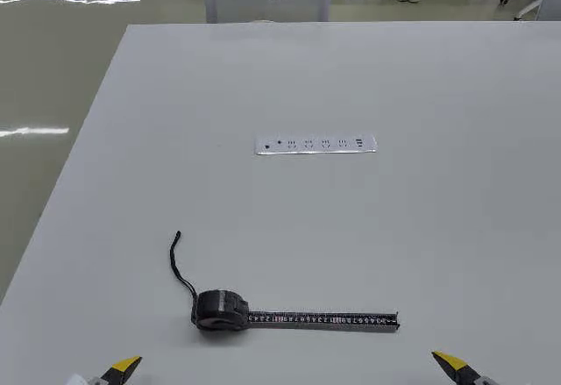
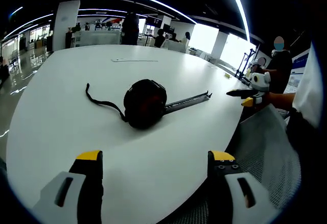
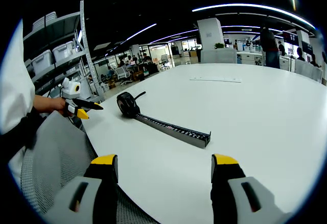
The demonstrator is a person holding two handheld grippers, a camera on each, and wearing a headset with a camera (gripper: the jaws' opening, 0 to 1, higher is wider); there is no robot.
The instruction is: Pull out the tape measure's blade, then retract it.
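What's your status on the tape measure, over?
Left tongs open, right tongs open, both empty at near edge. Tape measure flat on table, blade extended. Power strip far behind, path clear.

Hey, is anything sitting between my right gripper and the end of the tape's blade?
Nothing visible. Only bare white table lies between the open right gripper and the blade tip of the tape measure; the power strip sits far beyond.

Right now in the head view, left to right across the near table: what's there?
Yellow-tipped left gripper → thin black wrist strap → round black tape measure case → extended dark blade → yellow-tipped right gripper.
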